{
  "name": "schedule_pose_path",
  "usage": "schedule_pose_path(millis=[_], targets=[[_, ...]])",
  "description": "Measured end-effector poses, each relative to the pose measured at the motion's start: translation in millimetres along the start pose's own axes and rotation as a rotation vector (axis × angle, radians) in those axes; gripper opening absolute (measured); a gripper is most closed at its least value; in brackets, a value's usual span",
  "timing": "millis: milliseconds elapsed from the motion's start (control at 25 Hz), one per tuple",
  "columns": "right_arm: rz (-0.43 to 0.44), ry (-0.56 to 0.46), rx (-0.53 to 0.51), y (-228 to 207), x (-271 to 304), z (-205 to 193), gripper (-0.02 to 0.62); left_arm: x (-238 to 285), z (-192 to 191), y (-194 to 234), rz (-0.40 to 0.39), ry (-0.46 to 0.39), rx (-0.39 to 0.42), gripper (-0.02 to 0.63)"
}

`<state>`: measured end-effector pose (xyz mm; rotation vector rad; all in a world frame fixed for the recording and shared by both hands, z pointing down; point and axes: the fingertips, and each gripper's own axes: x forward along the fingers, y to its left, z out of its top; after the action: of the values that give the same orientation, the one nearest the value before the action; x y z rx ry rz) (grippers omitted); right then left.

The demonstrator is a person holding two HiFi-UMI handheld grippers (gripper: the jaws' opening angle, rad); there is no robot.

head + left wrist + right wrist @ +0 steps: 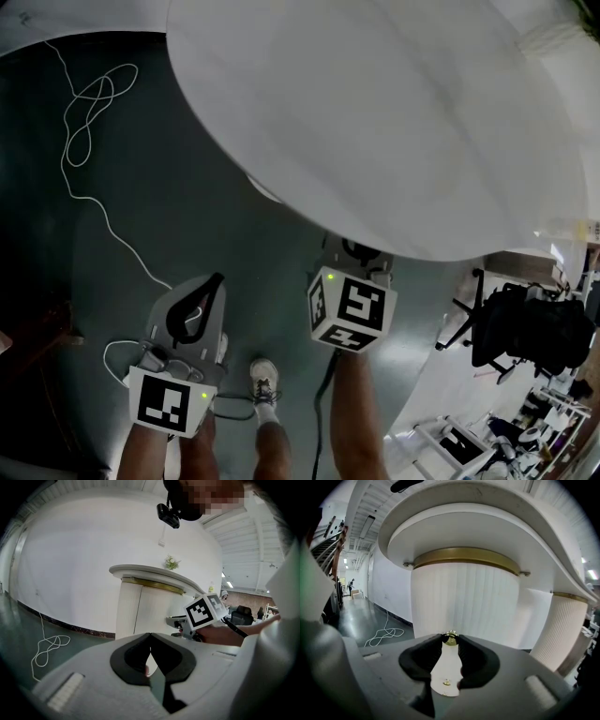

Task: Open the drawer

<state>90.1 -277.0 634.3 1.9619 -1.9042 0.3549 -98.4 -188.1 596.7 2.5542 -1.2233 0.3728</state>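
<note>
"So, how far has the drawer job got?"

"Barely begun, I'd say. The right gripper (450, 641) has its black jaws pinched on a small brass knob (450, 638), pads against it on both sides. Nothing has come out of the cabinet front, so the whole pull is left to do."

"And the other claw?"

"The left gripper (150, 635) hangs off to the side with its tips together and nothing between them. It points toward the counter but is well apart from it, and takes no part in the grip."

"Where exactly is the drawer?"

"Behind that knob, in the curved, ribbed white front (464, 602) of the counter, below a gold band (466, 555) and under the overhanging white top (375, 112). From the head view the top hides the jaws; only the marker cube (349, 309) shows at its edge."

"What does the drawer itself look like?"

"Hard to tell. The vertical ribs run unbroken and I can find no seam or gap, so it sits flush and shut. The knob is round, shiny and small, with little to hold; my guess is a straight pull back suits it."
</note>
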Motion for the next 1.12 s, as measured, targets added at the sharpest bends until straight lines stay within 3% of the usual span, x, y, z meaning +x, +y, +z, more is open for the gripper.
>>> schedule_pose_path(millis=[680,1120], targets=[[0.017,0.018,0.001,0.0,-2.7,-0.7,0.107,-4.7,2.3,-2.8,0.009,-0.010,-0.003,0.011],[0.016,-0.007,-0.007,11.7,-41.4,-21.0,0.107,-10.7,-5.0,-4.7,0.012,-0.002,0.007,0.011]])
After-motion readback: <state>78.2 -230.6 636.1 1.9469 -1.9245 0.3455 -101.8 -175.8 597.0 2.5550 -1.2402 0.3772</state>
